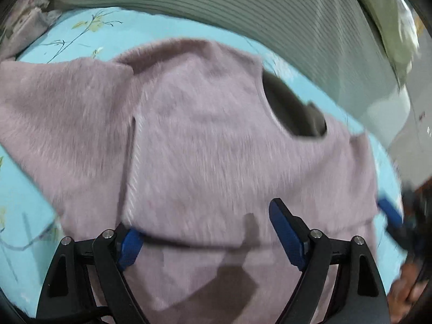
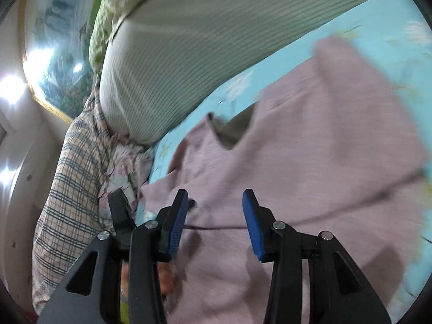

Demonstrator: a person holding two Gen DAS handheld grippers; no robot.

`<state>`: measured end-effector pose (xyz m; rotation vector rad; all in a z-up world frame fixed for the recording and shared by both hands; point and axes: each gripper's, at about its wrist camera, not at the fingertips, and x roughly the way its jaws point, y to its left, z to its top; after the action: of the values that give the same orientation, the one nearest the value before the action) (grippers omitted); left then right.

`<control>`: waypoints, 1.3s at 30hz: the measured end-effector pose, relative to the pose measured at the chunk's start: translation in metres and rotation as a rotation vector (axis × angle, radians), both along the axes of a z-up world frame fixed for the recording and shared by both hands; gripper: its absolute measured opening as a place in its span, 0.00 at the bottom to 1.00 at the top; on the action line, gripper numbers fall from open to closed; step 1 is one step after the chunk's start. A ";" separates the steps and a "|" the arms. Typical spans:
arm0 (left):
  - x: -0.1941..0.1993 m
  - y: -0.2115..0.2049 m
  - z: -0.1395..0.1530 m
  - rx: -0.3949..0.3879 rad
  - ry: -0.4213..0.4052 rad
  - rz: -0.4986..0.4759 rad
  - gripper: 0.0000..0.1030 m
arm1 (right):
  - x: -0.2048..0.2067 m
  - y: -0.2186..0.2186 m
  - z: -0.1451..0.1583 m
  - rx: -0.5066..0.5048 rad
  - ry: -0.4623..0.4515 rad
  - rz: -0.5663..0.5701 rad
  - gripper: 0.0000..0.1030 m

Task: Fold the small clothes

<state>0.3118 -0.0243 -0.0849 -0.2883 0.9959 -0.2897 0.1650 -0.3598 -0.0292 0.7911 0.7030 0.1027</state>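
A fuzzy mauve sweater [image 1: 205, 135] lies spread on a turquoise floral bedsheet [image 1: 81, 35], its dark-lined neck opening [image 1: 294, 110] turned toward the striped grey-green bolster [image 1: 243, 5] that runs along the far side of the bed. At the left of the left wrist view one sleeve is folded in over the body of the garment. The left gripper [image 1: 205, 232] hovers over the hem end with its jaws spread wide; its left blue pad [image 1: 129, 248] sits at a fold in the knit, the right pad stands clear above the cloth, and nothing is pinched between them. At that view's right edge, blurred, a blue pad of the other tool shows just beside the sweater.

In the right wrist view a plaid pillow [image 2: 70, 189] and a flowered cushion [image 2: 124, 167] sit at left, against the end of the bolster. The right gripper [image 2: 216, 216] is over the sweater's shoulder area, jaws parted and empty, the knit lying flat below them. The neck opening lies just beyond the fingertips. Both views are smeared by motion.
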 end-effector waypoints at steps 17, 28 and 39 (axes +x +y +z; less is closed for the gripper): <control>0.013 0.037 0.026 0.165 -0.216 0.033 0.04 | 0.010 -0.116 -0.017 -0.254 0.192 -0.227 0.42; -0.001 0.022 0.023 0.189 -0.209 -0.008 0.04 | 0.017 -0.134 -0.015 -0.295 0.234 -0.218 0.06; 0.001 -0.009 0.007 0.226 -0.192 -0.080 0.06 | 0.015 -0.089 0.006 -0.586 0.247 -0.264 0.15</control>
<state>0.3125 -0.0330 -0.0777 -0.0145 0.8421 -0.2695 0.1804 -0.4489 -0.0232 0.3260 0.8014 -0.4317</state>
